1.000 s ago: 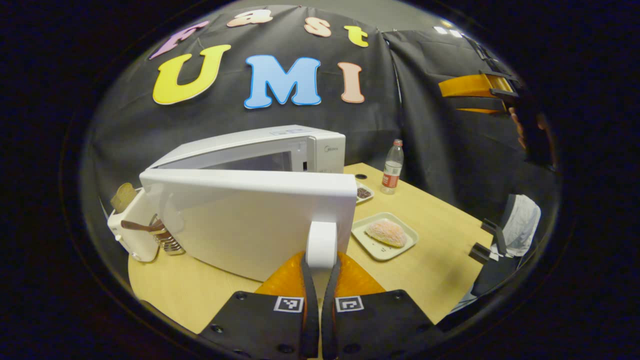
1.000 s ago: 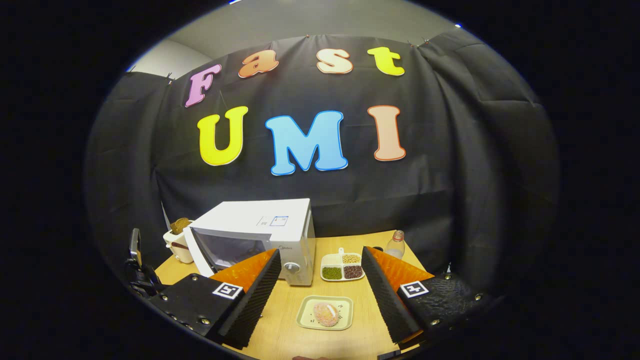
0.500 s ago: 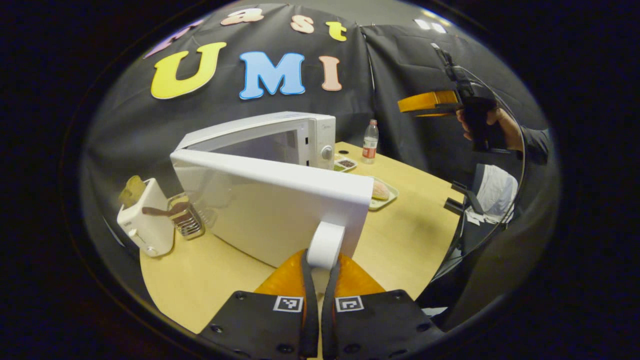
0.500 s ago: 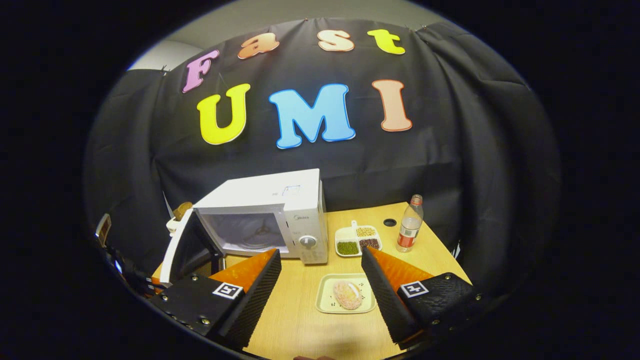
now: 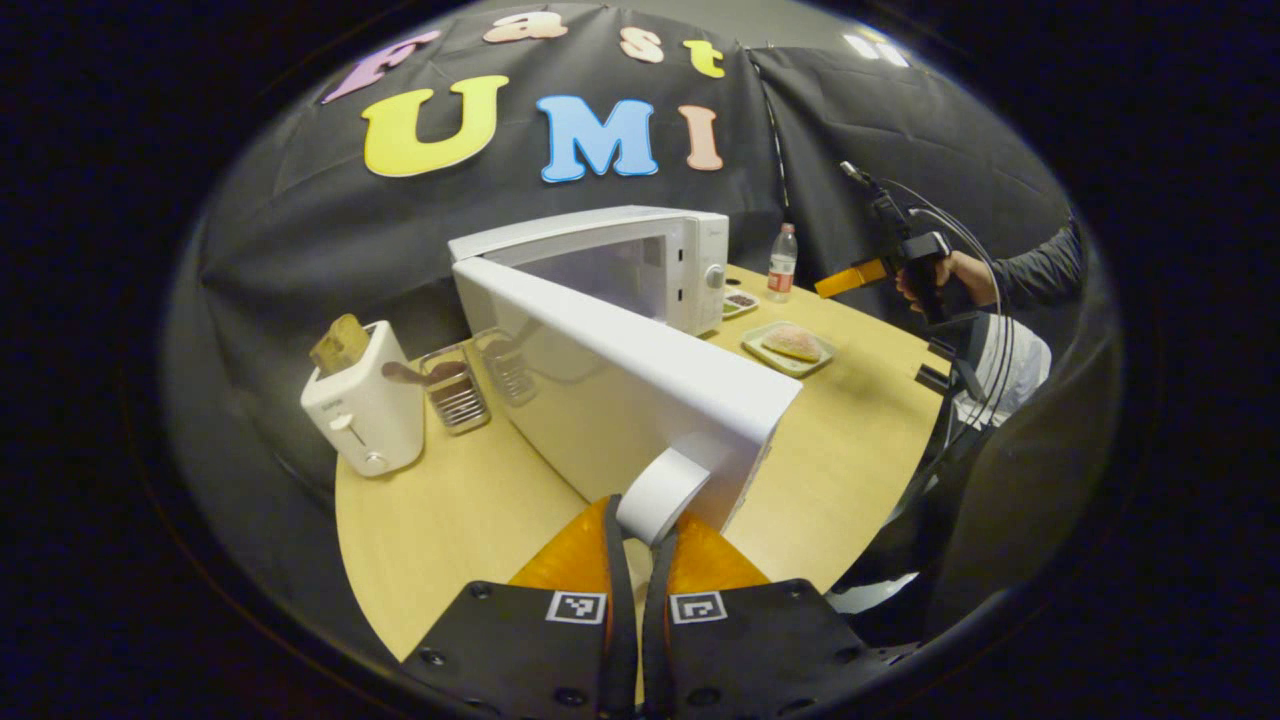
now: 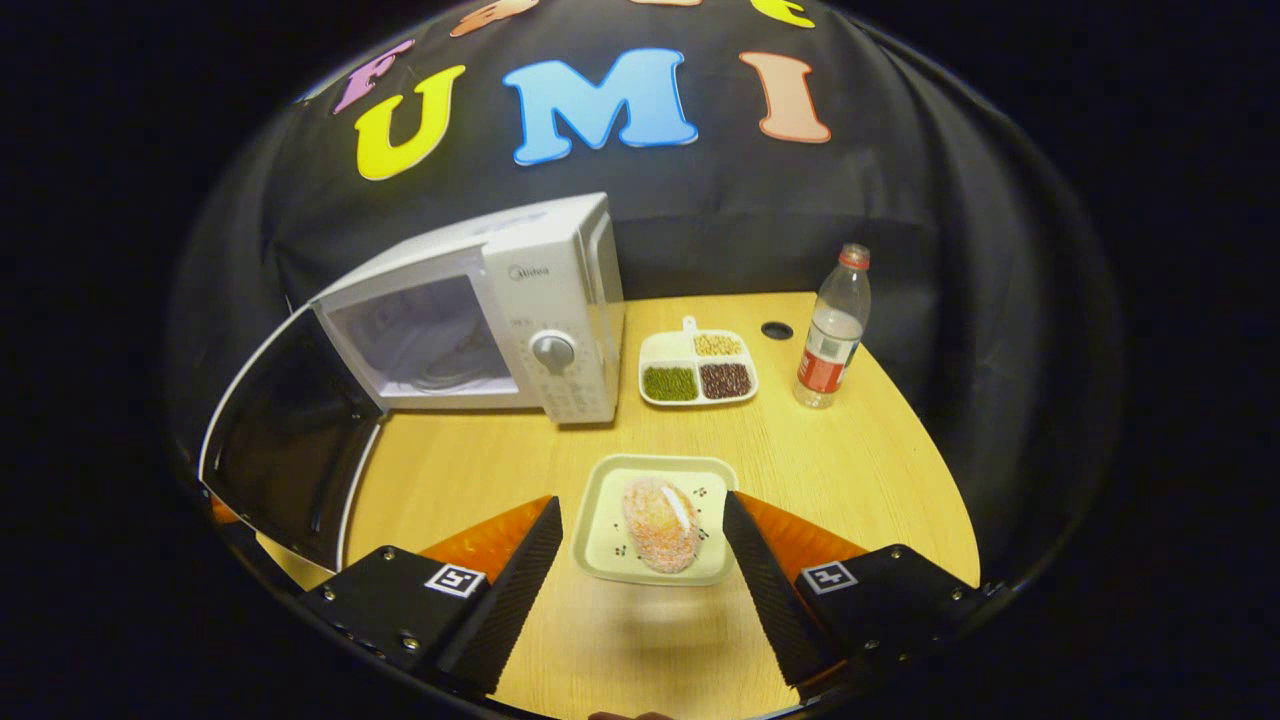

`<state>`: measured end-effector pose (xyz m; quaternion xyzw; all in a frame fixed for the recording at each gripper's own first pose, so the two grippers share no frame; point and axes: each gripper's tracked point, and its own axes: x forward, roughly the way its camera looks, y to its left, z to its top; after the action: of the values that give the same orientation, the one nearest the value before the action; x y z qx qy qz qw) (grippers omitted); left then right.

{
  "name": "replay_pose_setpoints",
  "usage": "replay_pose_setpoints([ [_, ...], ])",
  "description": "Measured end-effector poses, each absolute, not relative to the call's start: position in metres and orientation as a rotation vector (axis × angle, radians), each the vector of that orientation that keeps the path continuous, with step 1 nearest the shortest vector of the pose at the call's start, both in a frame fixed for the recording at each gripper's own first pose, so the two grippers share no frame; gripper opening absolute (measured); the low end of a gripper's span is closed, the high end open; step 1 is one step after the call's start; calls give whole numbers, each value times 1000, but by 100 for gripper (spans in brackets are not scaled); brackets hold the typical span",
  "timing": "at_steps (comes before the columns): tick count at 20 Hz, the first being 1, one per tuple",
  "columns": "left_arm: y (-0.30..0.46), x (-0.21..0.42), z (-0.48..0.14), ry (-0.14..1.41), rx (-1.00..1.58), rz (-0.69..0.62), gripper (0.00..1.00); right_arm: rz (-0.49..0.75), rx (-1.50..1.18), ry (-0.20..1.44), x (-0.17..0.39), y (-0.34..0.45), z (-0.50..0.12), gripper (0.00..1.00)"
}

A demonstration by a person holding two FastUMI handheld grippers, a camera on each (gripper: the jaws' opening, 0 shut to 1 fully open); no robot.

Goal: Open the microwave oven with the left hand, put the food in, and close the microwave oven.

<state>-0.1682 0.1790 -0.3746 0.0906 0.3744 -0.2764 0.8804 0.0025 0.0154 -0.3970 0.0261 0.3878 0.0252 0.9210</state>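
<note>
the door is swinging wider than a moment ago, and the left gripper is still pinching its handle between both fingers. the right gripper has come down lower, its jaws wide apart on either side of the tray, not touching it. the food is sitting on the tray, in front of the microwave. on the table are a bottle, a bean dish and a toaster. black cloth is hanging behind.
</note>
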Motion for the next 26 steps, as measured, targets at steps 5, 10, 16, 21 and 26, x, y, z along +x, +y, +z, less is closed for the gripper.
replay_pose_setpoints([
  [5,240,-163,-376,809,179,-448,10,62,38,905,16,6,-451,99],
  [10,275,-159,-379,819,110,-345,9,96,39,1002,20,5,-488,99],
  [16,274,-161,-382,814,76,-354,17,137,32,1047,21,14,-505,98],
  [21,279,-161,-383,803,70,-304,67,163,-14,1047,25,20,-501,74],
  [26,287,-168,-377,777,71,-248,98,186,-53,1006,28,23,-480,57],
])
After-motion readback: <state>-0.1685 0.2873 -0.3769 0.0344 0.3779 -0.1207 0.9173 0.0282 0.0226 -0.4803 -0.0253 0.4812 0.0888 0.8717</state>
